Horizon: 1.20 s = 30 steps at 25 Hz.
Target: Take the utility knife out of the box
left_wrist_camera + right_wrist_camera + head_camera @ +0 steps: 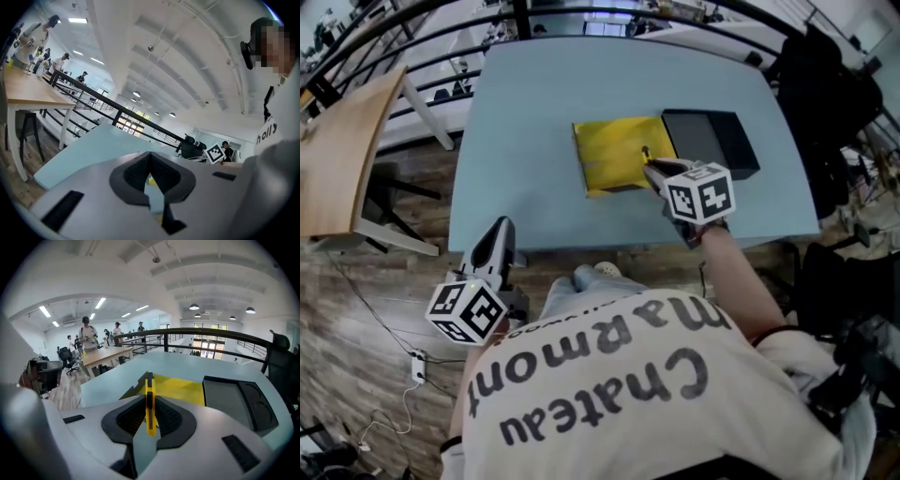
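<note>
The right hand-held gripper [652, 172] is clamping the utility knife [150, 397], its long axis lying along the jaws, over the open yellow box [614, 150] on the desk [534, 112], while the left hand-held gripper [492, 242] is hanging closed and empty, well apart.

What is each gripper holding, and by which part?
Right gripper clamps the yellow utility knife around its mid-body. Left gripper holds nothing.

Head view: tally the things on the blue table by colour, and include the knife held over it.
Yellow: 2 (box part, utility knife)
Black: 1 (box tray)
Total: 3
</note>
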Motion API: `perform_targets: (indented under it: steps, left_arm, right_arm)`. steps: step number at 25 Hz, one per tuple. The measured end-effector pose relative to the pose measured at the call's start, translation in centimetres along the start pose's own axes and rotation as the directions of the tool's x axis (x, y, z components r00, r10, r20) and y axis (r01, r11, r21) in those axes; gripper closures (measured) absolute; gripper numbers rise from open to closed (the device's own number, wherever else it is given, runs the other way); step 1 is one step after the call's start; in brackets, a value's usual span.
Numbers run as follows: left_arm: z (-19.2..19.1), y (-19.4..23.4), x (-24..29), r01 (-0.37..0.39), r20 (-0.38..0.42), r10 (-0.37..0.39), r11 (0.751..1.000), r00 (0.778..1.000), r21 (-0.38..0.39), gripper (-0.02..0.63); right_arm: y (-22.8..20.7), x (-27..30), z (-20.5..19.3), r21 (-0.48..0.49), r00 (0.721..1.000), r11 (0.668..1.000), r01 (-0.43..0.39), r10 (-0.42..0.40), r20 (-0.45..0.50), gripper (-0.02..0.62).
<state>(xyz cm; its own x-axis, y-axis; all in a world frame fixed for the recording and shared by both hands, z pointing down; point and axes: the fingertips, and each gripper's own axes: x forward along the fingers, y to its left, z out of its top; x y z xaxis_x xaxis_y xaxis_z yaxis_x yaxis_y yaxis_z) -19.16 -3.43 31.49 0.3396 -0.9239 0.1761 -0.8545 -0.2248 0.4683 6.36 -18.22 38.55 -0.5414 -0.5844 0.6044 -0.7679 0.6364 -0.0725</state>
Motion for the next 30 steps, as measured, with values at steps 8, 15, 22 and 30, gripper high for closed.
perform_targets:
  steps: [8,15,22,30]
  left_arm:
    - [-1.2,-0.8,-2.8,0.043,-0.016,-0.042,0.999,0.999,0.009,0.603]
    - [-2.2,-2.2,-4.1,0.082,-0.031,-0.082,0.996,0.996,0.014,0.603]
    - [-3.6,-4.8,-3.6,0.148,-0.049,-0.147,0.989,0.988,0.024,0.603]
    - [-4.4,-6.4,-3.9,0.108,-0.033,-0.108,0.994,0.994,0.006,0.603]
  right_arm:
    - [1.3,-4.4,-1.3,0.120,0.989,0.992,0.029,-0.046,0.139,0.514]
    - [1.9,-7.3,-3.6,0.203,0.984,0.979,0.033,-0.068,0.167,0.514]
    - [1.9,-11.0,-5.1,0.211,0.976,0.975,0.063,-0.104,0.189,0.514]
    - [0.3,-13.0,-5.0,0.216,0.968,0.975,0.047,-0.098,0.231,0.514]
